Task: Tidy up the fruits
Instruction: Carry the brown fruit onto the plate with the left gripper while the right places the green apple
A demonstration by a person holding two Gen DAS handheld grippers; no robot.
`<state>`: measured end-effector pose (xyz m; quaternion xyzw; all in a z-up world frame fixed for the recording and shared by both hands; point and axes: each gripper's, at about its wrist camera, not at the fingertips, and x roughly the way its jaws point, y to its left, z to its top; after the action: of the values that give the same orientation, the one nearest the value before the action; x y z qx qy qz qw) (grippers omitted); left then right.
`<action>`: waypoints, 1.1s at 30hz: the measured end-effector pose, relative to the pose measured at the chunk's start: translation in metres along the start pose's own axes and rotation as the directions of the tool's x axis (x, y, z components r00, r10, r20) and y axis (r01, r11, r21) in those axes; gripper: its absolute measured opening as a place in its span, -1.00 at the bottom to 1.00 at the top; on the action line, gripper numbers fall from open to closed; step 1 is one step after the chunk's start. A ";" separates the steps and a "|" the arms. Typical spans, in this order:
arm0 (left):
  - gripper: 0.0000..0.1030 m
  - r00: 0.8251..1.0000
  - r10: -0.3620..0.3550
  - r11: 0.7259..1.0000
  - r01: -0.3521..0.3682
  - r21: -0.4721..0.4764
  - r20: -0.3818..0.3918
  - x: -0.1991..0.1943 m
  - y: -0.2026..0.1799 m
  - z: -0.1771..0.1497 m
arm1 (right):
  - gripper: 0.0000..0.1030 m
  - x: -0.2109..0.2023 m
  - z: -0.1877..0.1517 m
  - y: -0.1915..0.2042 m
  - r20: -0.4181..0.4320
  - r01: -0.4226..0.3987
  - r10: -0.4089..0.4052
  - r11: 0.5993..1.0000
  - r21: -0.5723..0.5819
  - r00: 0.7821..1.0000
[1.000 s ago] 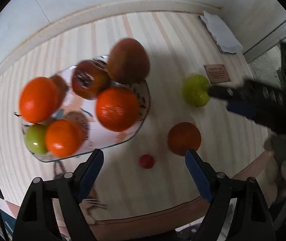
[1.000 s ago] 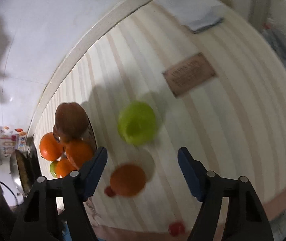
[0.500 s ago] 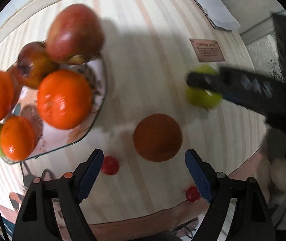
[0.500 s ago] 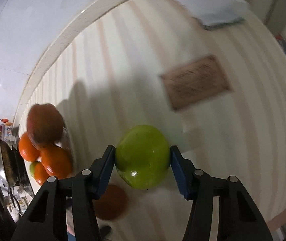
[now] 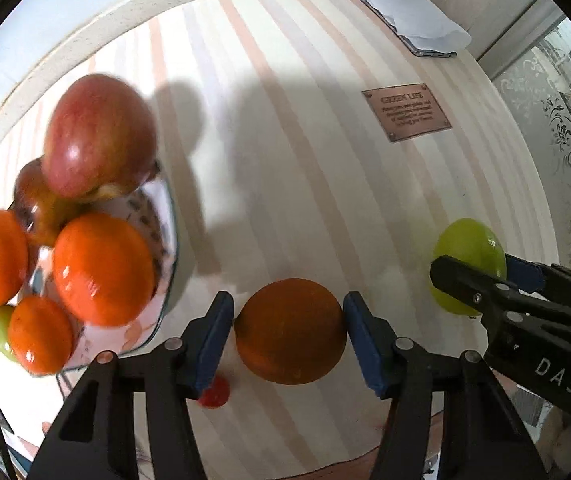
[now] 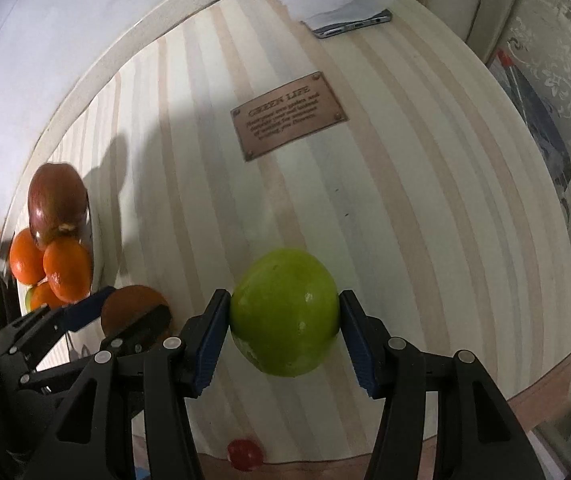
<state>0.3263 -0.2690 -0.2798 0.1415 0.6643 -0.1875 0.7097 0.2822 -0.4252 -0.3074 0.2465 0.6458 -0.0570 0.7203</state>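
My left gripper [image 5: 288,338] is shut on an orange [image 5: 290,331] low over the striped table. My right gripper [image 6: 284,326] is shut on a green apple [image 6: 285,310]; the apple also shows at the right of the left wrist view [image 5: 467,258]. A glass plate [image 5: 165,216] at the left holds a red apple [image 5: 99,140], several oranges [image 5: 103,268] and a small green fruit [image 5: 1,326]. The plate's fruit also shows at the left of the right wrist view [image 6: 55,208].
Two small red fruits lie near the table's front edge, one beside my left finger [image 5: 214,394] and one below the apple [image 6: 244,454]. A brown plaque [image 5: 405,112] is fixed to the table. A phone under white paper [image 5: 409,20] lies at the back.
My left gripper moved forward and shut on the orange. My right gripper, closed around the green apple half a second ago, still grips it and has moved right of the left gripper.
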 end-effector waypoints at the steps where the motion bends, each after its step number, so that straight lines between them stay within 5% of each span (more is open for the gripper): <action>1: 0.05 1.000 0.002 1.000 -0.002 -0.004 -0.003 -0.002 0.003 -0.005 | 0.12 -0.001 -0.003 0.004 -0.007 0.004 -0.004 1.000 -0.023 1.000; 12: 0.05 0.999 -0.015 0.997 0.012 -0.080 -0.032 -0.021 0.051 -0.060 | 0.12 0.003 -0.045 0.053 -0.034 0.068 -0.080 0.961 -0.266 0.996; 23: 0.05 0.998 -0.043 0.993 0.038 -0.111 -0.041 -0.003 0.030 -0.041 | 0.13 0.001 -0.045 0.038 -0.039 0.047 -0.056 0.979 -0.197 0.998; 33: 0.05 0.994 -0.090 0.984 0.099 -0.151 0.061 -0.055 0.055 -0.041 | 0.11 -0.021 -0.056 0.038 0.015 0.007 -0.004 0.983 -0.184 1.000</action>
<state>0.3123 -0.1979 -0.2310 0.0495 0.6634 -0.1728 0.7263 0.2437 -0.3728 -0.2790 0.1769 0.6438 -0.0010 0.7445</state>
